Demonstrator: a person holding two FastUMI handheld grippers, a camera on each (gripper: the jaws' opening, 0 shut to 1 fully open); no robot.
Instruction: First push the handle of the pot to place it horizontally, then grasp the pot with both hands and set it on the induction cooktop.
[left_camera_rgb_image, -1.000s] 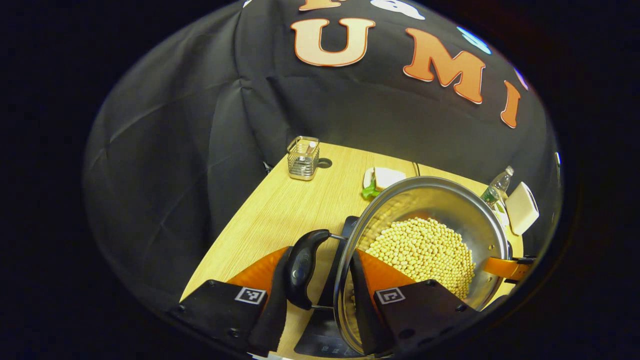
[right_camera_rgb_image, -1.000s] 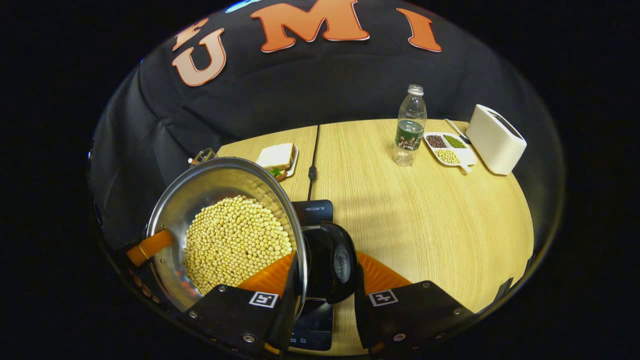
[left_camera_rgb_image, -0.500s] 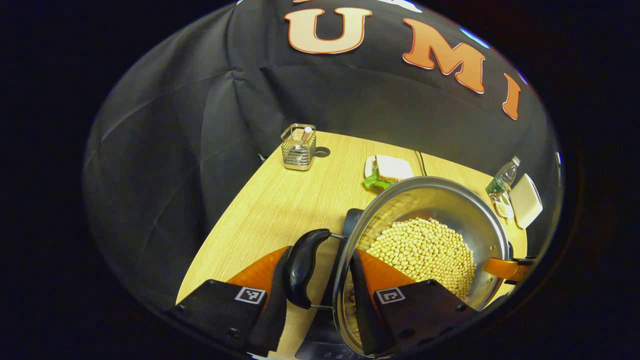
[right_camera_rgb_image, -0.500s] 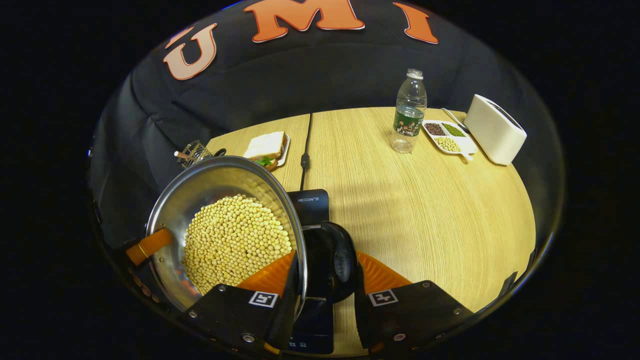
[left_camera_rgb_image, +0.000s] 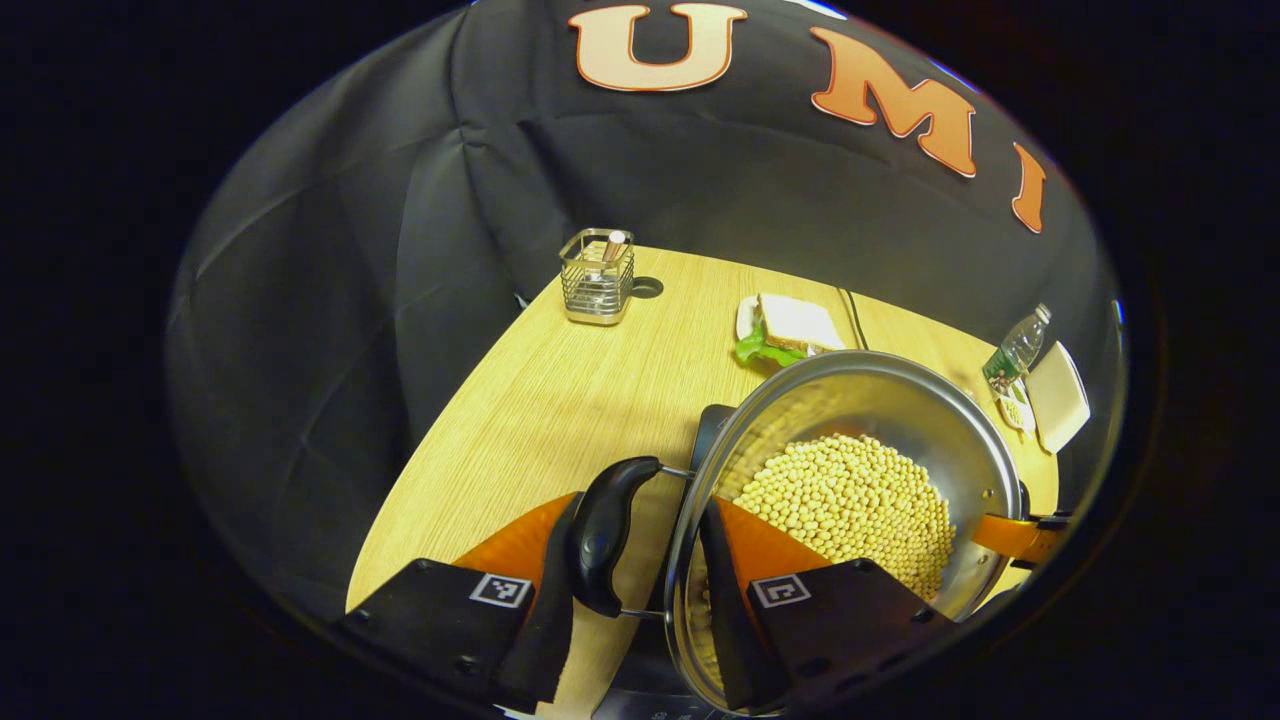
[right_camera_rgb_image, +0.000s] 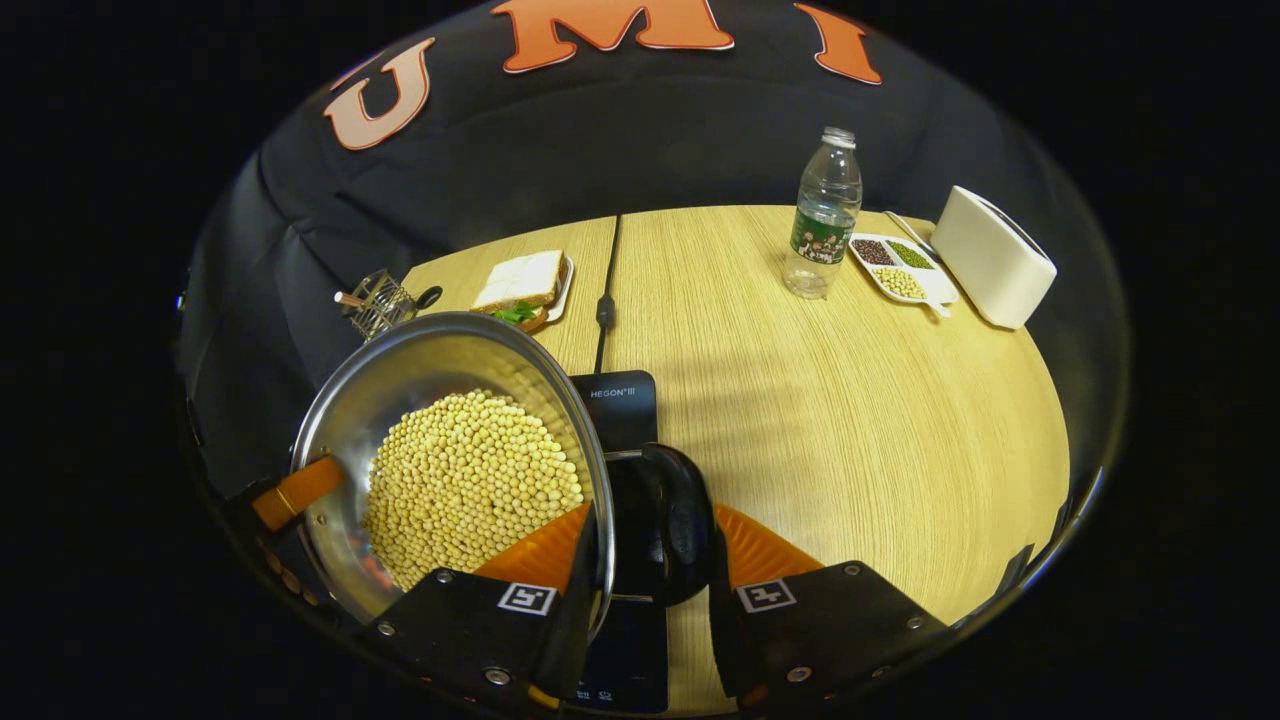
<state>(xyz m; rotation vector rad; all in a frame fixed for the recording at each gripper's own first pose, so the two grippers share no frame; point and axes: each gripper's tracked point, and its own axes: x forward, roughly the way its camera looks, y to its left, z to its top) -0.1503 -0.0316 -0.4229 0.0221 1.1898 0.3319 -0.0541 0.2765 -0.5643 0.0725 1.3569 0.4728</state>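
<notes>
While the left gripper sits at the bottom of the left gripper view, its two fingers are closed on the pot's black side handle and rim. Right of it, the steel pot, full of pale beans, fills the lower right, held above the dark induction cooktop, which peeks out just left of its rim. Farther up the wooden table stand a wire holder at upper left and a sandwich right of it.

Seen from the right gripper view, the pot lies lower left, with the cooktop under its right edge. At bottom centre the right gripper clamps the opposite black handle and rim. A bottle, a snack tray and a white toaster stand at upper right.
</notes>
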